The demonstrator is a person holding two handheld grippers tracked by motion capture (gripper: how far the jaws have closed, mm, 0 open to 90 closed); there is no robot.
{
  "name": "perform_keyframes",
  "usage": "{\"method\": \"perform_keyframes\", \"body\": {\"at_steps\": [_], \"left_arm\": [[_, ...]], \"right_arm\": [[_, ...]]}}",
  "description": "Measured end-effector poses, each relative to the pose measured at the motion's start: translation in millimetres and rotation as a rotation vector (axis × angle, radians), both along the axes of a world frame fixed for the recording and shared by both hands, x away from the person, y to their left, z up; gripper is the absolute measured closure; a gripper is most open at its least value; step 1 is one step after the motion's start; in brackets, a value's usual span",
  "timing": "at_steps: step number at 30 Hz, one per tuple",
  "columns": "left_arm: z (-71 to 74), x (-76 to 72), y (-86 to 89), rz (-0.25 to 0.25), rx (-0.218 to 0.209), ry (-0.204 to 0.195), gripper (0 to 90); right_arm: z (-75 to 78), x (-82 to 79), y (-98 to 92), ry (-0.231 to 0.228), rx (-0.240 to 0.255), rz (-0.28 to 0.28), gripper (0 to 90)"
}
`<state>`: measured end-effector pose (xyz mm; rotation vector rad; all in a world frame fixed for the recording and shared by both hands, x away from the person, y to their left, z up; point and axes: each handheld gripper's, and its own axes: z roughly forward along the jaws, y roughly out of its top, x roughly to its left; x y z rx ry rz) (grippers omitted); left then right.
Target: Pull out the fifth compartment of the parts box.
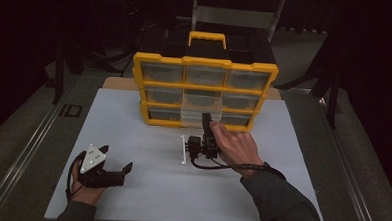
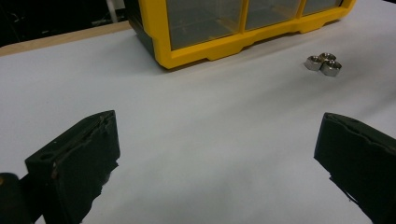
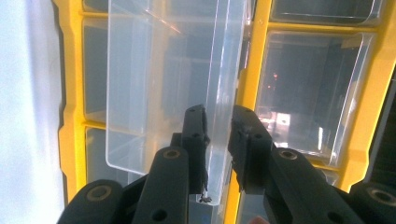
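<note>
The right gripper point(image 3: 218, 122) has its two black jaws pinched on the front wall of one clear plastic drawer point(image 3: 159, 84), one jaw inside the drawer and one outside, the thin wall sandwiched between the pads. In the high view this gripper point(image 1: 207, 122) points at the bottom row of the yellow organiser point(image 1: 204, 91), and the drawer point(image 1: 192, 116) it grips sits in the middle of that row, sticking out a little toward the hand.

The left gripper point(image 1: 117, 161) rests well apart from the organiser, low on the white tabletop point(image 1: 133, 133), its jaws spread wide with nothing between them; in its own view only bare table lies between the two jaws point(image 2: 215, 158).

Counting outward: two grippers, one organiser with nine drawer bays in three rows of three, and one yellow carry handle point(image 1: 207, 39) on top. Ahead and to the right of the left gripper lie three small metal hex nuts point(image 2: 323, 64), clustered and touching one another, just in front of the organiser's lower edge point(image 2: 224, 46). Just beside the right gripper, on the side toward the left one, a small white bracket-like piece point(image 1: 184, 149) lies on the table; its detail is too small to tell. A black cable point(image 1: 231, 166) curls from the right gripper across the sleeve.
</note>
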<state>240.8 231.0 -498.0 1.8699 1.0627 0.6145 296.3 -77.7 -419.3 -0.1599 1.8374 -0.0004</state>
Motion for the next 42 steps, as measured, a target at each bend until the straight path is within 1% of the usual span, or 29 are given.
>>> {"method": "perform_keyframes", "body": {"at_steps": [2,6,7,8,9,10,12,13,14,17,19,20,21,27,32,39,41,42], "left_arm": [[-0.1,-0.1,-0.3,-0.001,0.0,0.0,0.6],[0.0,-0.3,-0.4,0.0,0.0,-0.001,0.6],[0.0,-0.2,-0.1,0.0,0.001,0.0,0.6],[0.0,-0.2,-0.2,0.0,0.001,0.0,0.6],[0.0,-0.2,-0.3,0.0,0.002,0.0,0.6],[0.0,-0.2,-0.3,-0.001,0.002,0.001,0.6],[-0.2,-0.1,-0.5,0.0,0.002,0.001,0.6],[-0.2,0.0,-0.5,-0.001,0.004,0.002,0.6],[-0.2,0.0,-0.5,-0.001,0.003,0.003,0.6],[-0.1,-0.1,-0.5,-0.001,0.004,0.002,0.6],[-0.2,0.0,-0.5,-0.001,0.006,0.004,0.6],[-0.2,0.0,-0.5,-0.001,0.006,0.005,0.6],[-0.2,0.0,-0.6,-0.001,0.006,0.005,0.6],[-0.3,0.0,-0.7,-0.002,0.005,0.005,0.6],[-0.3,-0.2,-0.8,-0.002,0.008,0.005,0.6],[-0.1,-0.3,-0.3,-0.004,0.005,0.002,0.6],[-0.2,-0.2,-0.4,-0.003,0.003,0.004,0.6],[-0.2,-0.2,-0.4,-0.003,0.003,0.004,0.6]], "right_arm": [[0.6,-0.1,-1.0,0.007,0.009,0.001,76.0],[0.9,0.0,-1.5,0.009,0.009,0.006,75.8],[1.2,0.0,-1.9,0.011,0.013,0.006,75.7],[1.8,0.3,-3.1,0.018,0.029,0.011,74.9],[2.4,0.3,-3.5,0.024,0.033,0.01,72.5],[2.5,0.3,-4.3,0.034,0.041,0.014,68.1],[1.9,0.6,-5.2,0.042,0.048,0.019,66.5],[0.9,0.7,-5.9,0.046,0.051,0.018,64.1],[-1.4,0.8,-7.7,0.051,0.065,0.02,58.7],[-2.3,0.8,-9.3,0.051,0.077,0.021,54.9],[-2.1,0.8,-9.6,0.049,0.081,0.02,54.0],[-0.7,1.1,-11.0,0.054,0.093,0.018,51.1],[-0.1,1.0,-11.8,0.053,0.093,0.018,49.9],[1.9,1.7,-17.9,0.058,0.13,0.012,46.9],[2.5,1.8,-23.6,0.076,0.189,0.008,43.9],[6.3,3.0,-35.3,0.115,0.312,-0.005,40.0],[7.7,3.6,-39.9,0.135,0.366,-0.011,38.7],[7.7,3.6,-39.9,0.135,0.366,-0.011,38.7]]}}
